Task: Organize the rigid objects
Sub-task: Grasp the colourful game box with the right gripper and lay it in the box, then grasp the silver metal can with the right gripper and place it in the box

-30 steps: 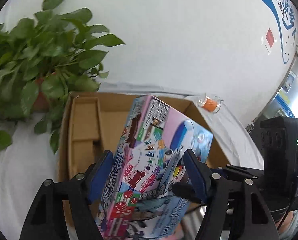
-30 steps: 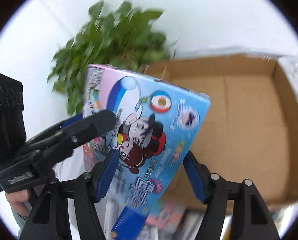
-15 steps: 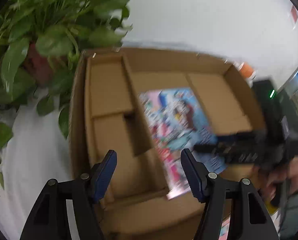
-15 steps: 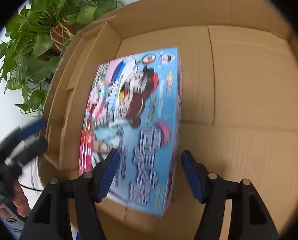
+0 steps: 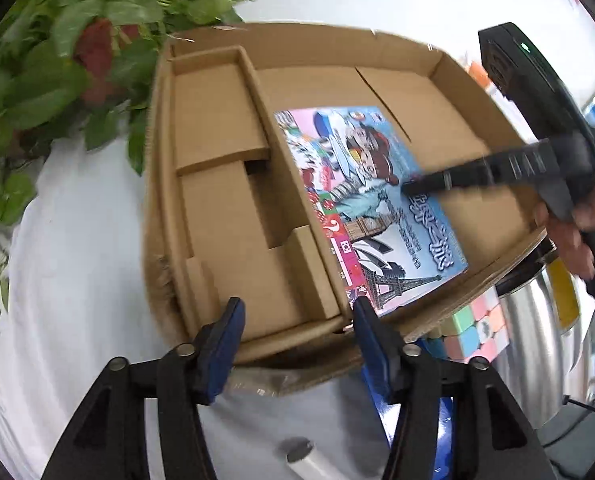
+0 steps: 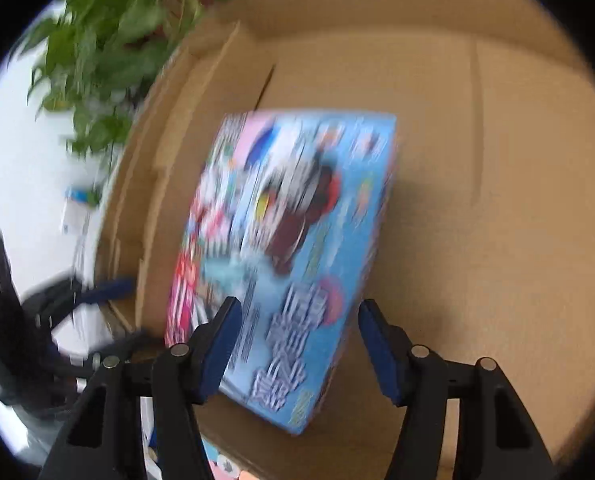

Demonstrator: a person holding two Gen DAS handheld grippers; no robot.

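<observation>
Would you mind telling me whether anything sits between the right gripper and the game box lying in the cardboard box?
Nothing visible does: the right gripper is open directly over the game box, which lies flat in the cardboard box.

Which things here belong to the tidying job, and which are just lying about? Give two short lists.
Job in hand:
- game box, lying flat in the carton
- carton, with a cardboard insert on one side
- left tool, open
- right tool, open

Possibly next to pack:
- cube, outside the carton

Lying about:
- plant
- metal can
</observation>
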